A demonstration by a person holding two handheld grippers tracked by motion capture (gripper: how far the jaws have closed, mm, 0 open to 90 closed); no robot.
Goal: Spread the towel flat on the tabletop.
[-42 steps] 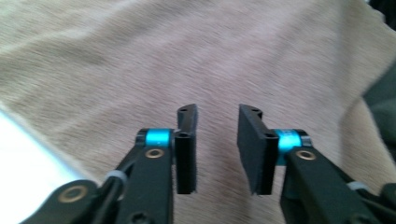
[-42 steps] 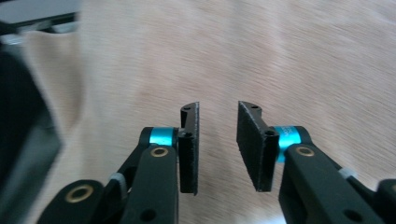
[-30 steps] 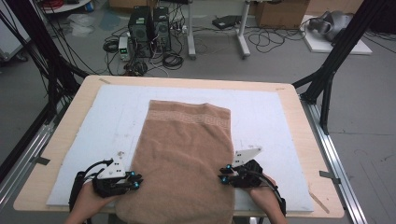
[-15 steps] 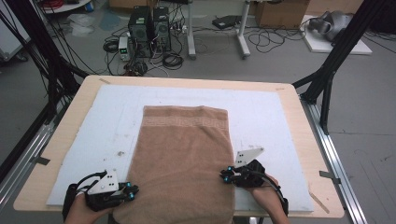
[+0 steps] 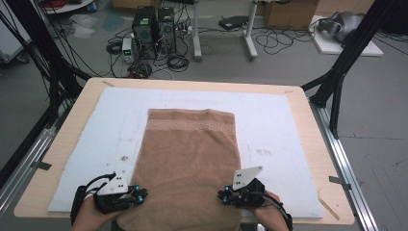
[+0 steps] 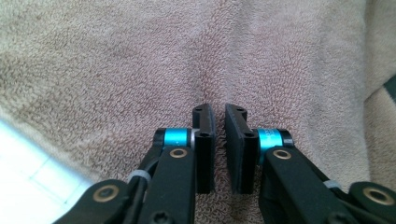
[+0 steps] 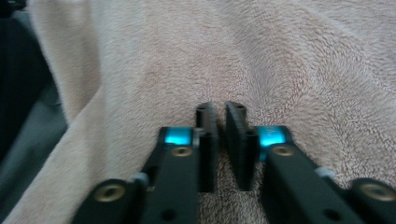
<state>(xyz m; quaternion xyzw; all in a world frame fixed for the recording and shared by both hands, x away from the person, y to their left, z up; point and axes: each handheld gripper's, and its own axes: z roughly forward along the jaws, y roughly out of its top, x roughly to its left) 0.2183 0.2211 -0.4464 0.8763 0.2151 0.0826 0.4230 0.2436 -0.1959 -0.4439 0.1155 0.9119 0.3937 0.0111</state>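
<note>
A brown towel [image 5: 190,159] lies lengthwise on the white mat [image 5: 96,125], and its near end hangs over the table's front edge. My left gripper [image 5: 142,195] is at the towel's near left edge and my right gripper [image 5: 222,195] at its near right edge. In the left gripper view the black jaws [image 6: 218,112] stand almost together, with the terry cloth [image 6: 140,60] pinched low between them. The right gripper view shows the same: jaws [image 7: 219,109] nearly touching on the towel [image 7: 280,56]. Both pairs of jaws have just been closing on the cloth.
The wooden table [image 5: 308,110] has metal rails along both sides. Black frame legs [image 5: 337,82] rise at the back right and back left. Computer towers [image 5: 154,29] and cables lie on the floor beyond the table.
The towel has slid a little toward the near edge. My left gripper has drawn back toward the table's front edge, and the right one has shifted slightly.
</note>
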